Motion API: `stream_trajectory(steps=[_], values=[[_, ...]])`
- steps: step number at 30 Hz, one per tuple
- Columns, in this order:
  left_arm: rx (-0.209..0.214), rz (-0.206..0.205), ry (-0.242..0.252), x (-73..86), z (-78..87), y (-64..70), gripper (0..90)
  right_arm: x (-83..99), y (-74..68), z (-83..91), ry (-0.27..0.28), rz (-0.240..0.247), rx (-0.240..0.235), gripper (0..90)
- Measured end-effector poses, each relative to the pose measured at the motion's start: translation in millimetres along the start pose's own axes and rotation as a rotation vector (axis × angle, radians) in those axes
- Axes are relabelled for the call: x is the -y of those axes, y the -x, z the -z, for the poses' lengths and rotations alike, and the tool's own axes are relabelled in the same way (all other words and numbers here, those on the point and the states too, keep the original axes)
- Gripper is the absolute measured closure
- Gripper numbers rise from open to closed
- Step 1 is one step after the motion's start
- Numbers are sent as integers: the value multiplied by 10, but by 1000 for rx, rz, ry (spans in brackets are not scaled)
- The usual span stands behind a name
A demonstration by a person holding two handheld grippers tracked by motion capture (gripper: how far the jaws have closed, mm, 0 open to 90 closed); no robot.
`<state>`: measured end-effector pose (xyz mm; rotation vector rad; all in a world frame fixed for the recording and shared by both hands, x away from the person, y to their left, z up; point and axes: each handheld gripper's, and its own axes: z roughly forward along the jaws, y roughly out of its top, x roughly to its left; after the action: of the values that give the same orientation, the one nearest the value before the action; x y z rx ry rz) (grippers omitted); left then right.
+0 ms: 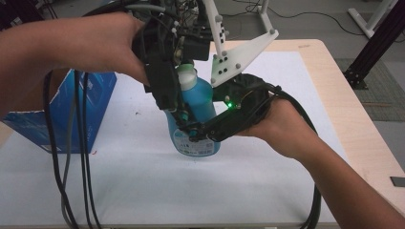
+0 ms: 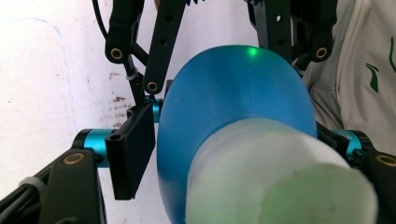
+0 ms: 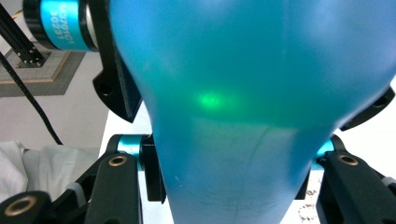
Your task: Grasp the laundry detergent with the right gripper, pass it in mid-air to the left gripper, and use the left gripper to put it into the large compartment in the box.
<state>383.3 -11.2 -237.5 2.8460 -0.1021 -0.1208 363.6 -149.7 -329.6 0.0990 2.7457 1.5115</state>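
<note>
Near half of the white-covered worktop [image 1: 200, 191] lies open, right side too. Tall blue plastic bottle with white cap [image 1: 198, 102] stands mid-worktop, both claws crowded around it. Blue cardboard box [image 1: 90, 102] blocks the left edge; black cables [image 1: 81, 167] hang near-left.

Blue translucent bottle [image 1: 198, 102] with a pale white cap [image 1: 186, 76] and a printed blue-and-white label [image 1: 193, 143], between black jaws. Left gripper [image 2: 233, 140] and right gripper [image 3: 233, 177]: black links, brass rivets, cyan collars. Green light spot on the bottle between the right fingers. White table cover [image 1: 143, 191]; blue box [image 1: 90, 105].
</note>
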Motion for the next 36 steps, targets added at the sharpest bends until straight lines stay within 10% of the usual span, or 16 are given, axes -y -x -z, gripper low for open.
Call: stream_trajectory(steps=[19, 25, 36], values=[[-10, -3, -2, -12, 34, 42, 379, 11, 12, 3, 8, 11, -8, 445], [-1, 11, -33, -5, 78, 57, 380, 36, 27, 72, -3, 22, -11, 214], [-38, 93, -50, 144, 366, 33, 379, 162, 127, 353, -155, -140, 90, 104]])
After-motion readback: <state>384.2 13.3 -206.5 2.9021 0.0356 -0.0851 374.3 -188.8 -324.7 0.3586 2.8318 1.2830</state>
